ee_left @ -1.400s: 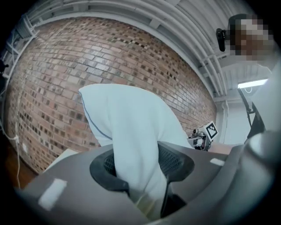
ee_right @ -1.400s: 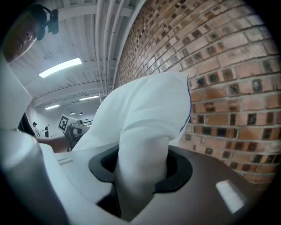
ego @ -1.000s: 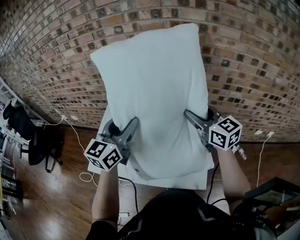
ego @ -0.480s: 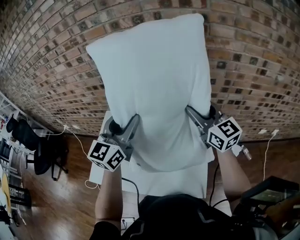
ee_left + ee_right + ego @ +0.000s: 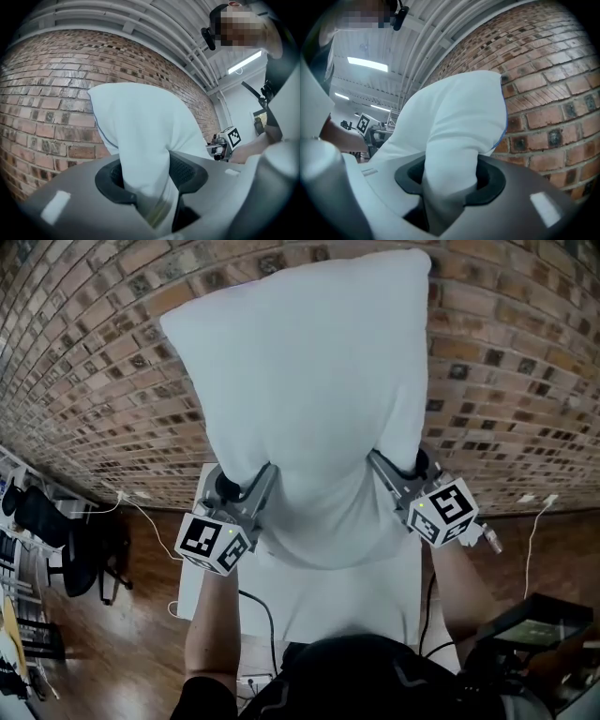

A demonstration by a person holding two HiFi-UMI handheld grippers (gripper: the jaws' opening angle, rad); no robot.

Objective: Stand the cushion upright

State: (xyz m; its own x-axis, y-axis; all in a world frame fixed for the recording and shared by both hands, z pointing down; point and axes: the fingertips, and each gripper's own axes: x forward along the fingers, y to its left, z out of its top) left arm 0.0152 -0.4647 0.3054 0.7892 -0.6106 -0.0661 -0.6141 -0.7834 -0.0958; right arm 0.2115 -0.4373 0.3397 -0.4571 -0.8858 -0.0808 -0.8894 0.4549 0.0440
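The cushion [image 5: 309, 390] is over the bench [image 5: 375, 601], its long axis near upright, rising away from the fingers [image 5: 187, 171]. The left gripper [image 5: 251, 495] and right gripper [image 5: 386, 470] each pinch a lower side edge, equally near.

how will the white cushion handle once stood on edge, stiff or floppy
Probably soft: the cushion bunches where the left gripper and right gripper pinch it. Likely light, as two edge pinches hold it up. Tall and squashy, it may slump or tip.

The cushion [image 5: 309, 399] stands between the left gripper [image 5: 261, 482] and the right gripper [image 5: 381, 466], with its side edges inside their jaws. Beyond both grippers is the brick wall [image 5: 94, 381]; below them lies the table [image 5: 380, 601].
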